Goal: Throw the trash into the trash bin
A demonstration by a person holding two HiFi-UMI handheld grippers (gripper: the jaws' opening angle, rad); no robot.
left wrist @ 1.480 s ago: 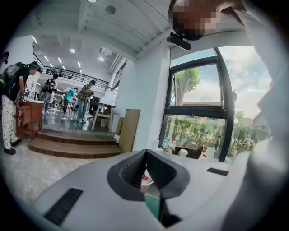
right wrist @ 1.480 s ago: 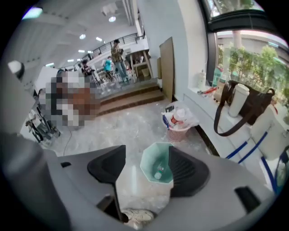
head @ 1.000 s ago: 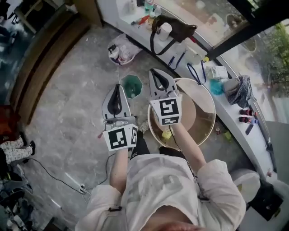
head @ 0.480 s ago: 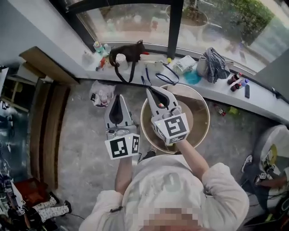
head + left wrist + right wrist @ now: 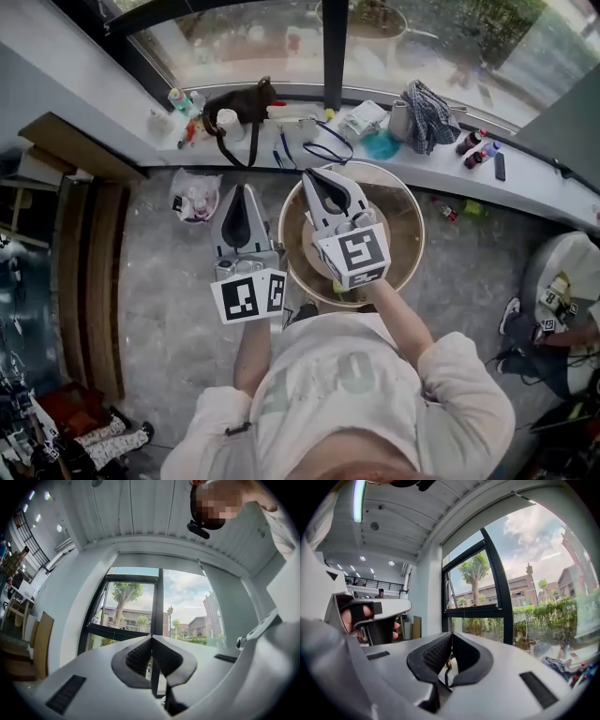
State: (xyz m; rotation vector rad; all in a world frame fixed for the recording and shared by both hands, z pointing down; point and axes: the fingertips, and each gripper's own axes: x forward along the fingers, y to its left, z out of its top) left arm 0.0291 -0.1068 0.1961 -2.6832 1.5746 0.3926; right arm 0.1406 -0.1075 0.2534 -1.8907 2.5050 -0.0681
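Note:
In the head view both grippers are held up side by side, pointing toward the window. My left gripper (image 5: pixel 241 189) hangs over the grey floor, its jaws closed to a point with nothing between them. My right gripper (image 5: pixel 310 172) is over the far rim of the round wooden table (image 5: pixel 405 234) and is shut and empty too. In the left gripper view the left gripper (image 5: pixel 151 637) has its pads together against the window and sky. The right gripper (image 5: pixel 450 634) shows the same in its own view. No trash bin shows in any view.
A white plastic bag (image 5: pixel 194 198) with rubbish lies on the floor left of the left gripper. The windowsill (image 5: pixel 525 192) holds a black bag (image 5: pixel 240 100), bottles (image 5: pixel 178 100) and a checked cloth (image 5: pixel 427 101). Another person's legs (image 5: pixel 553 328) are at the lower right. Wooden steps (image 5: pixel 89 272) run along the left.
Both grippers have risen and levelled out toward the window. The green bin seen between them a second ago is out of sight. Both stayed shut.

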